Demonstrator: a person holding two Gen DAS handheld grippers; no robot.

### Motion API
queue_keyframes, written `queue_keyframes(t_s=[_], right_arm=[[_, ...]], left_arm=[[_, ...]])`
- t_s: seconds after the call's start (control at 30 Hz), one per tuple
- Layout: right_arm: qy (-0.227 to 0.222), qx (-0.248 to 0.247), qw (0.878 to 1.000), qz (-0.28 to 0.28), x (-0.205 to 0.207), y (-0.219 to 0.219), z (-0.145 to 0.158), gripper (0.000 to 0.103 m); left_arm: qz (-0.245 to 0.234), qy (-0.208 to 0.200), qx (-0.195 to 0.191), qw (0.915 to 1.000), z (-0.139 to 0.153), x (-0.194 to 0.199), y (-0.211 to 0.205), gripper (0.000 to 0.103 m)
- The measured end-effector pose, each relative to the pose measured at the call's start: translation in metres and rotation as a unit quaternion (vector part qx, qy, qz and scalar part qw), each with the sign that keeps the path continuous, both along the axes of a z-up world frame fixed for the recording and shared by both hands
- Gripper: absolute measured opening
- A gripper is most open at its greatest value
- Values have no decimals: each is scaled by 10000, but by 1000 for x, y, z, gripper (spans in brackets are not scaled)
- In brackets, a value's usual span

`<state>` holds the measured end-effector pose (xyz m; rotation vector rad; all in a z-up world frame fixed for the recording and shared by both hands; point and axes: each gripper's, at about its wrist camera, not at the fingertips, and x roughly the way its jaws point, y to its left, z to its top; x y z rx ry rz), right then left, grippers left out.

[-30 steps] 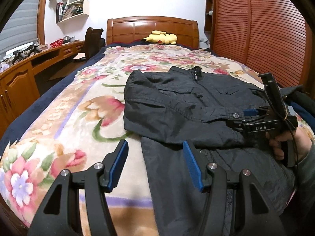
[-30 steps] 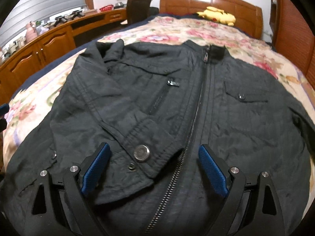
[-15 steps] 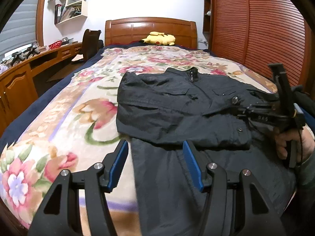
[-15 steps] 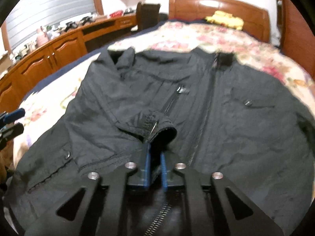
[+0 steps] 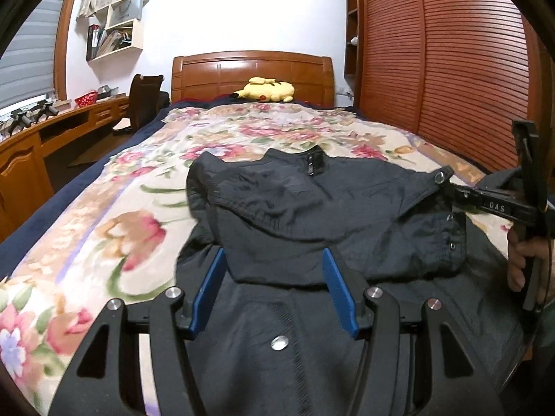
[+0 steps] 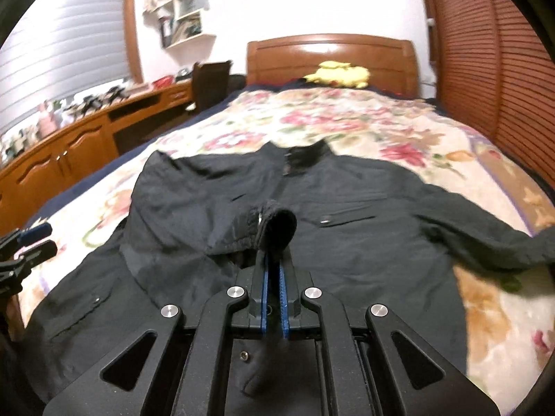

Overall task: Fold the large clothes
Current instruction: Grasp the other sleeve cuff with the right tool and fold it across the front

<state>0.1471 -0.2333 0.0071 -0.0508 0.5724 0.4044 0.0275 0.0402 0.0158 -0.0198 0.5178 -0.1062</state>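
Note:
A black zip jacket [image 5: 312,201] lies front up on the floral bedspread [image 5: 104,228], collar toward the headboard; it also shows in the right wrist view [image 6: 347,215]. My right gripper [image 6: 274,260] is shut on the cuff [image 6: 277,222] of the jacket's left sleeve and holds it lifted above the chest. In the left wrist view that gripper [image 5: 451,190] pulls the sleeve to the right. My left gripper [image 5: 274,284] is open and empty, low over the jacket's lower left part. The other sleeve [image 6: 485,235] lies stretched out to the right.
A yellow plush toy [image 5: 265,92] lies by the wooden headboard [image 5: 253,69]. A wooden desk [image 5: 38,145] with a chair [image 5: 144,100] runs along the left. Slatted wardrobe doors [image 5: 444,69] stand along the right.
My right gripper closed on the sleeve cuff, lifted it and carried it right across the jacket. My left gripper moved right, from beside the jacket's edge to over the jacket, still open.

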Motion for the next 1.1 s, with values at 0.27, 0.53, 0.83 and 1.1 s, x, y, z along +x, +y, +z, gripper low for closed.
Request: queue_keyframes(t_s=[0.27, 0.53, 0.83, 1.1], right_arm=[[28, 150, 9991, -397, 4, -40, 0, 0], [390, -309, 9985, -229, 17, -18, -26, 45], [1714, -334, 9846, -98, 54, -16, -85, 61], [1288, -436, 9906, 140, 35, -8, -72, 7]], left_arm=[[-215, -35, 19, 9998, -4, 16, -26, 57], [-285, -11, 48, 9996, -13, 17, -31, 57], [-328, 55, -68, 9994, -22, 14, -27, 57], [-362, 78, -63, 9993, -25, 14, -30, 57]])
